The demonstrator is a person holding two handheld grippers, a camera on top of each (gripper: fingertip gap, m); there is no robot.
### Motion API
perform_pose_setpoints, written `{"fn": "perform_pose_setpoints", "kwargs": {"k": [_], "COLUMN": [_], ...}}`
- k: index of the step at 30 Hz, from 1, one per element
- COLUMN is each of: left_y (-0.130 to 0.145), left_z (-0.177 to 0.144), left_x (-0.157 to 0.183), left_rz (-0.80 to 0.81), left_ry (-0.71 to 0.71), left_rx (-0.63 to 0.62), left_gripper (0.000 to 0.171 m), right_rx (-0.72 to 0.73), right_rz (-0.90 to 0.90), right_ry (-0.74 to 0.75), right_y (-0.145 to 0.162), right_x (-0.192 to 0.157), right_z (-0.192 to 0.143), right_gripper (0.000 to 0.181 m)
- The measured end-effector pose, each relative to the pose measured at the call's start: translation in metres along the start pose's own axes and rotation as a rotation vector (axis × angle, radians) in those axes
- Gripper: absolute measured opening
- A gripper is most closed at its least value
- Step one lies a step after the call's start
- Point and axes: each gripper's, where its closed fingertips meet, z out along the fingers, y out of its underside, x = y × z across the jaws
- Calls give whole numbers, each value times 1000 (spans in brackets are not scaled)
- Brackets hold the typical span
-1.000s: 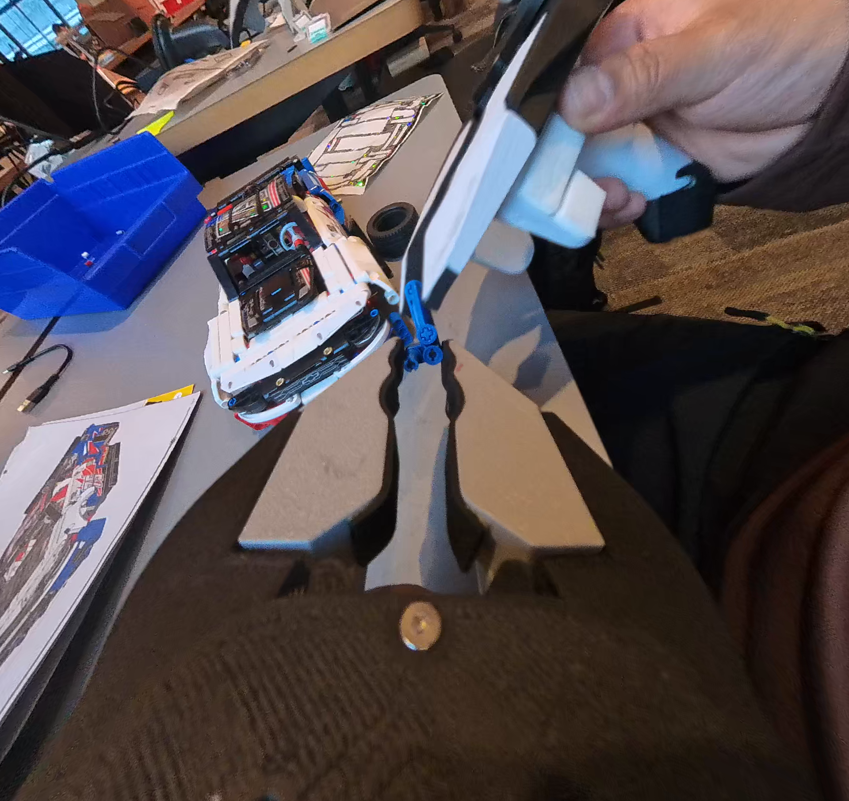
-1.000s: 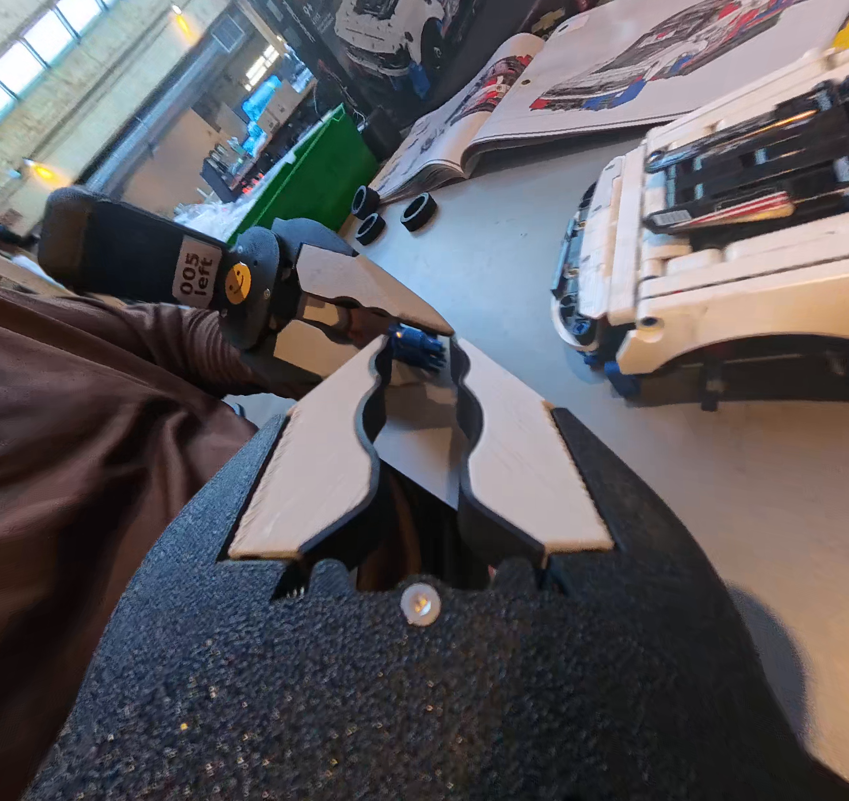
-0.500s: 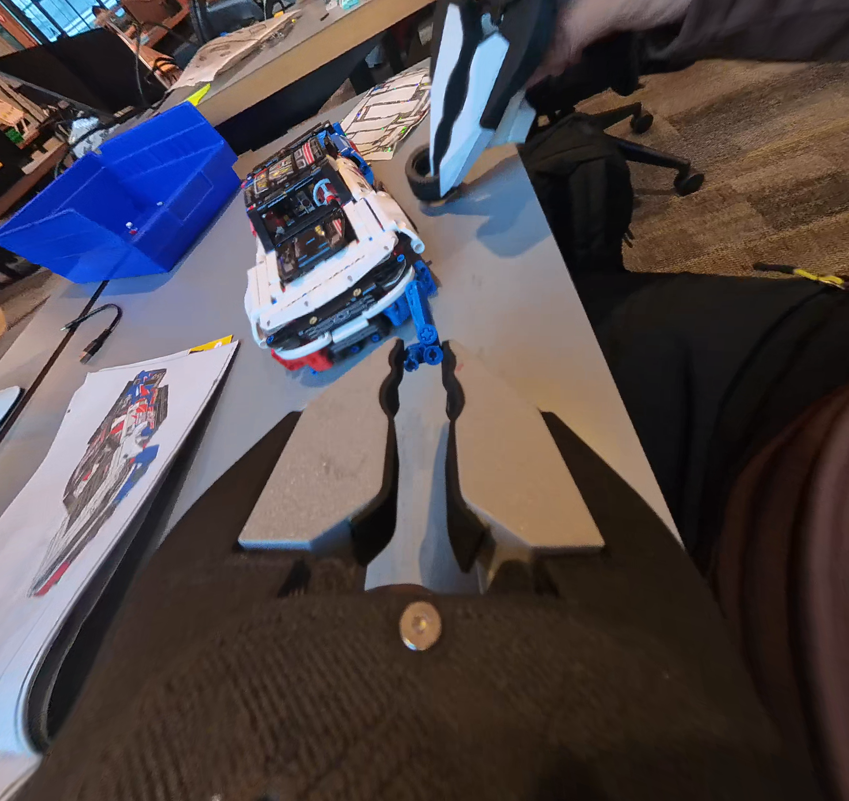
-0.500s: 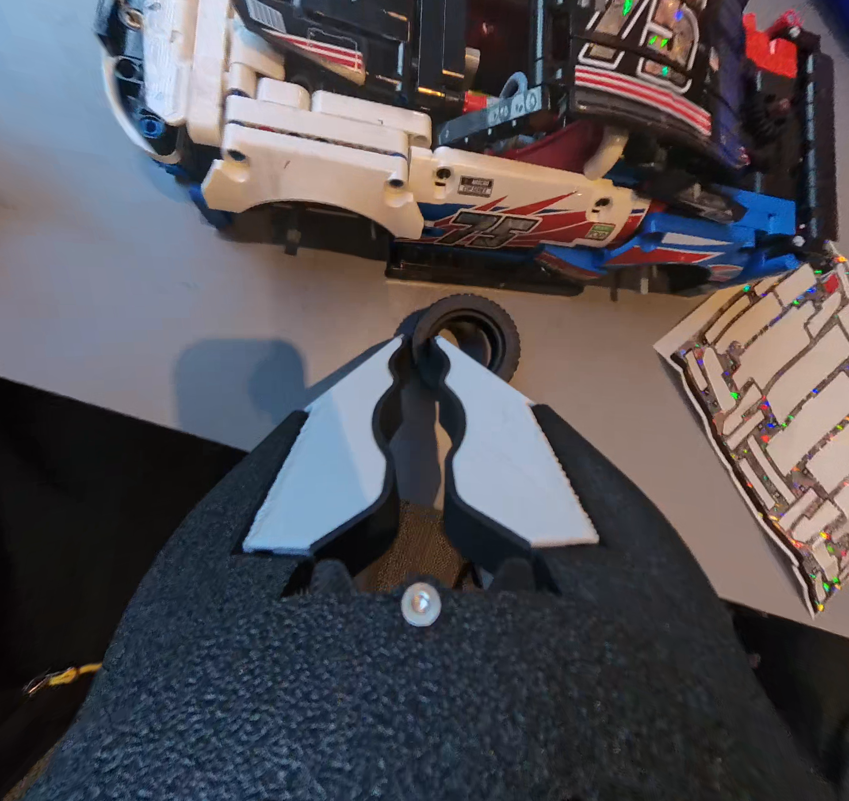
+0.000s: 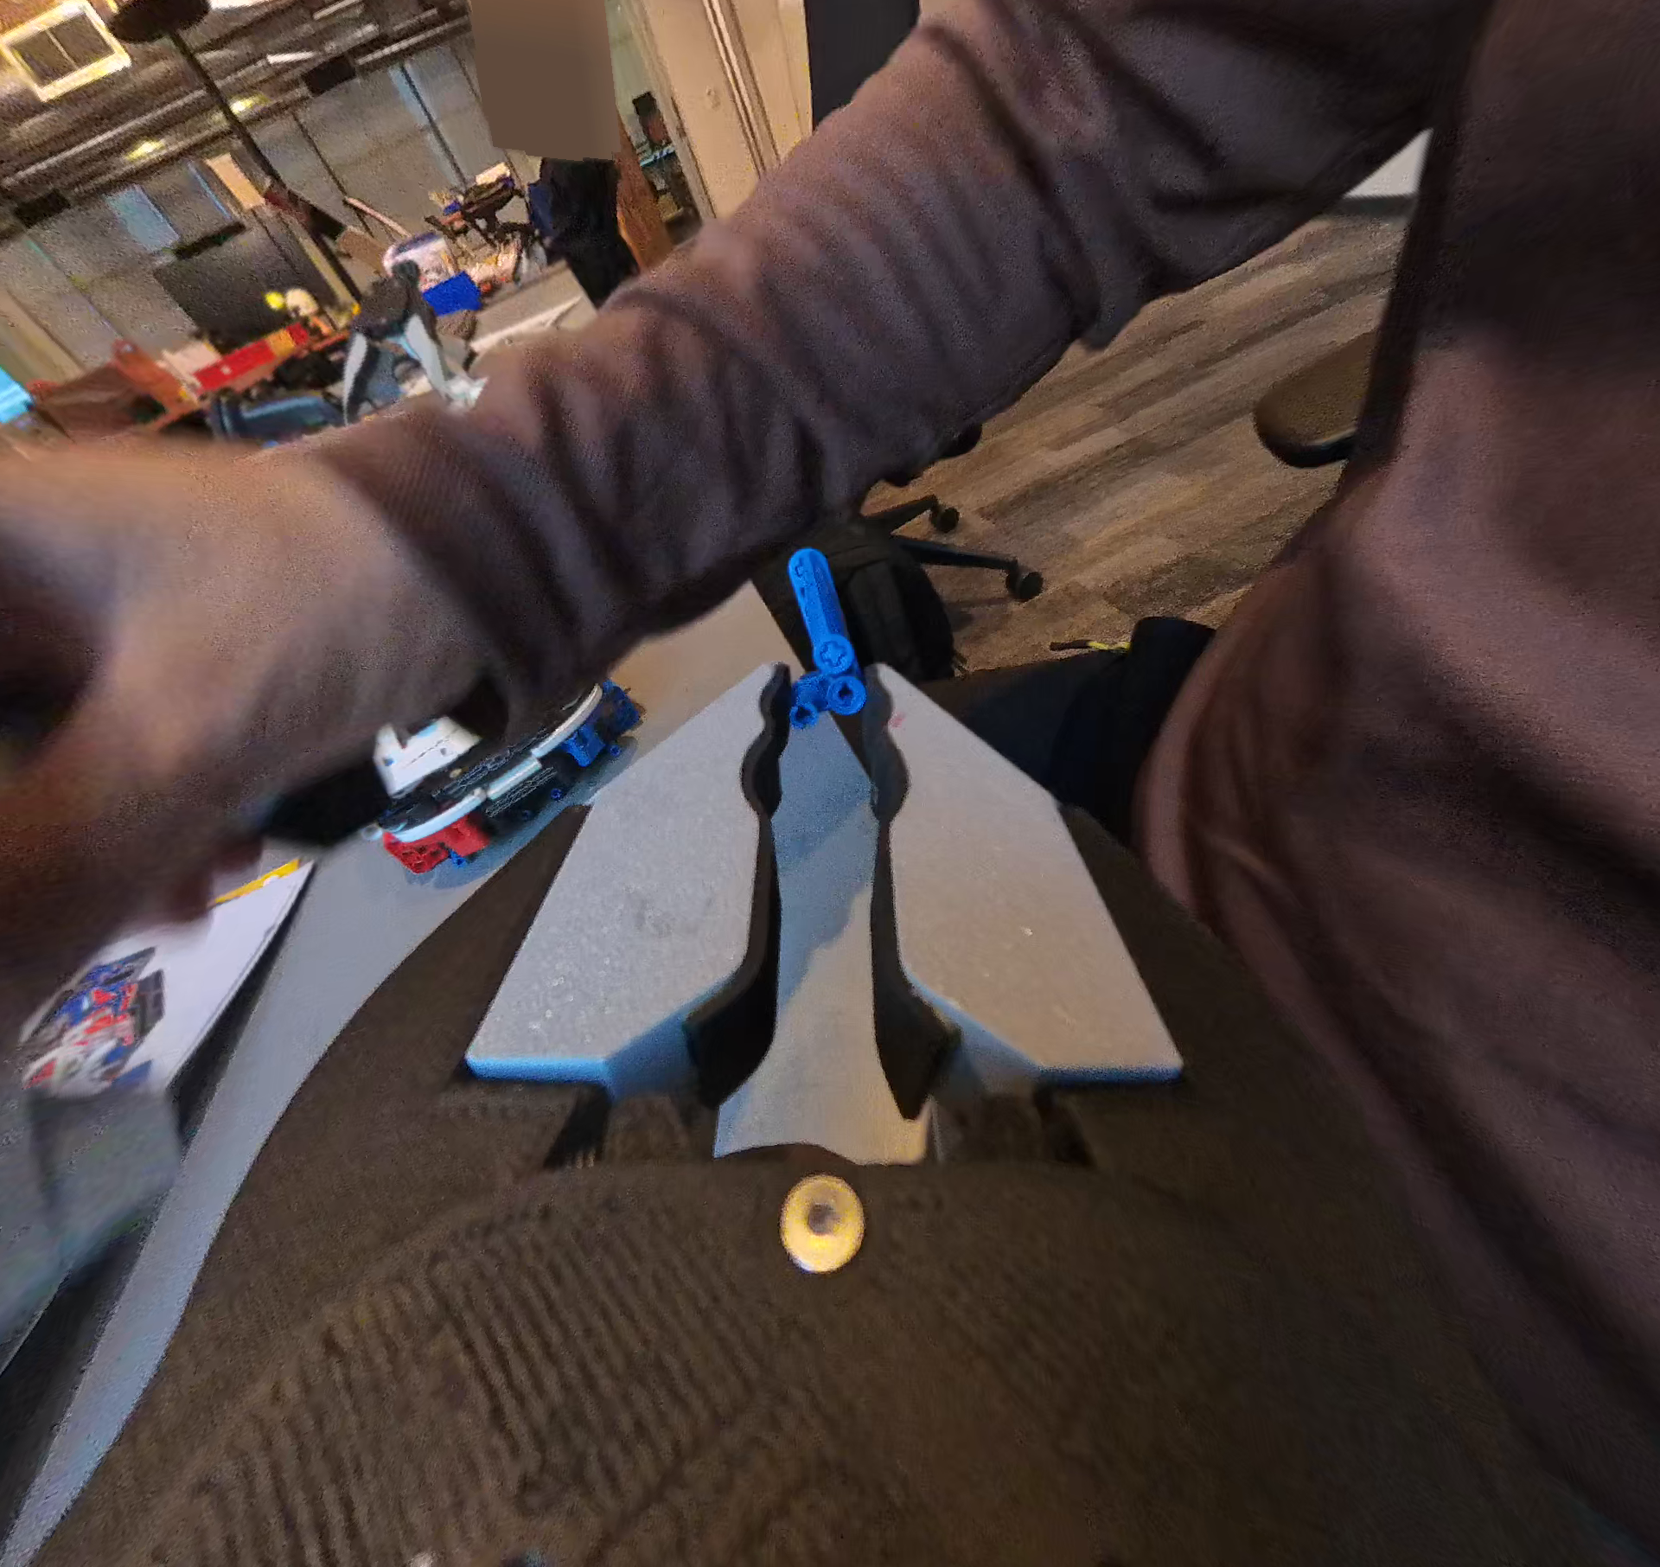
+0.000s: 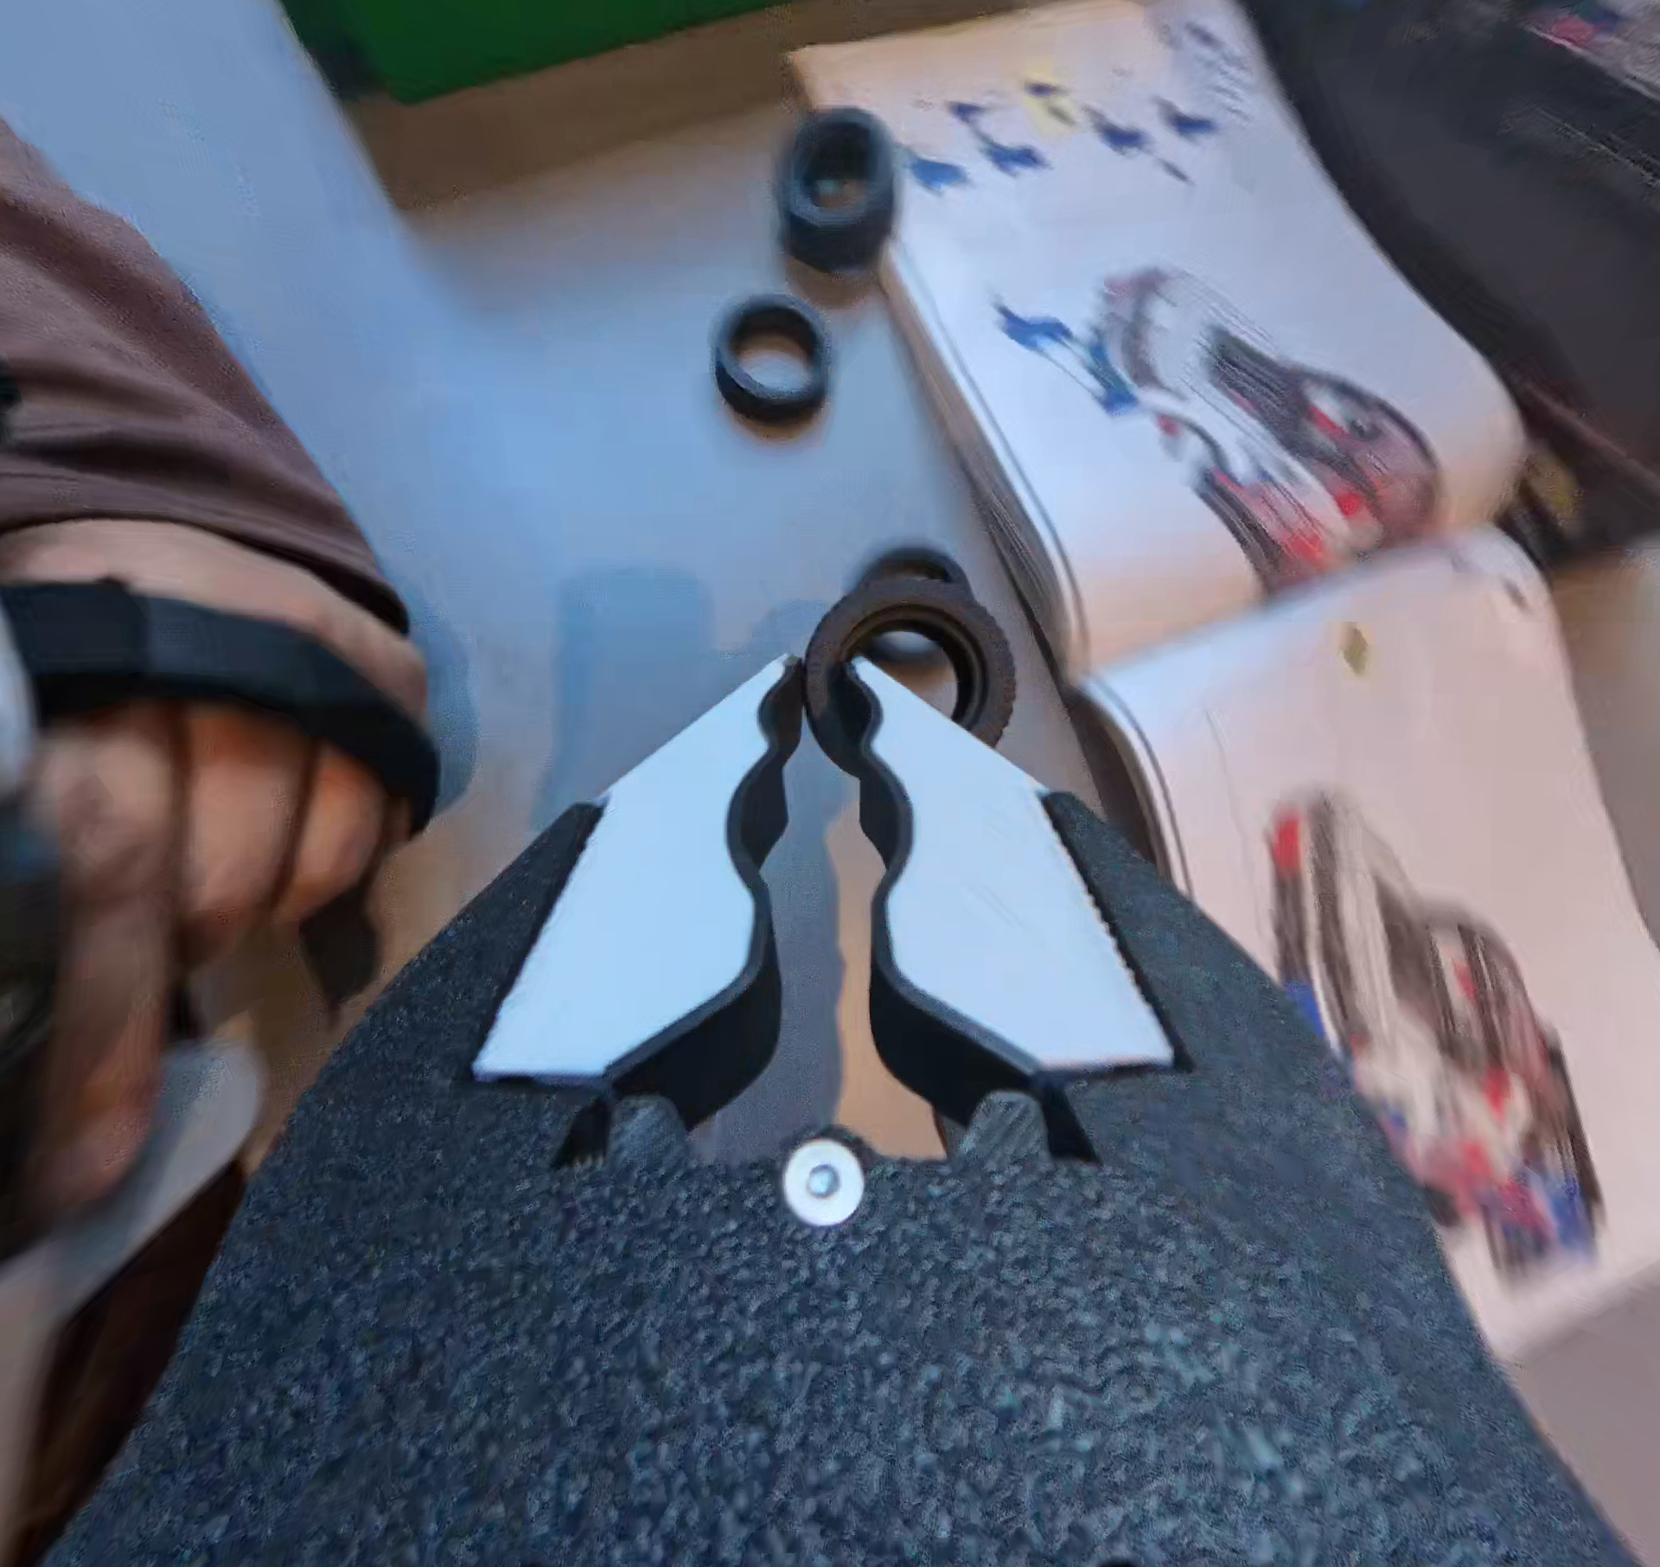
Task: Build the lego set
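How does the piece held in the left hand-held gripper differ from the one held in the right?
The left hand-held gripper pinches a blue lego piece; the right hand-held gripper pinches a black tire. The blue lego piece is a slim beam standing up past the tips; the black tire is a ring held by its rim. Both are clamped at the fingertips, off the table.
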Motion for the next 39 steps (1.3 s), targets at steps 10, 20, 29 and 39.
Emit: {"fn": "perform_pose_setpoints", "kwargs": {"k": [10,20,29,39], "left_y": [1,12,17,-4], "left_z": [-21,-31,49,99], "left_x": [-1,-64,-109,-104], "left_rz": [35,29,-87,30], "left_ry": [-24,-357,-490,-490], "left_rx": [-7,-47,-56,-25], "left_gripper": [13,13,12,12], "right_rx": [-123,73,420,595], "right_rz": [-250,-3,542,607], "right_ry": [-60,190,238,301], "right_y": [-26,11,140,149], "right_x": [-31,26,-16,-35], "right_z": [130,-11,-161,-194], "right_gripper": [11,16,2,26]}}
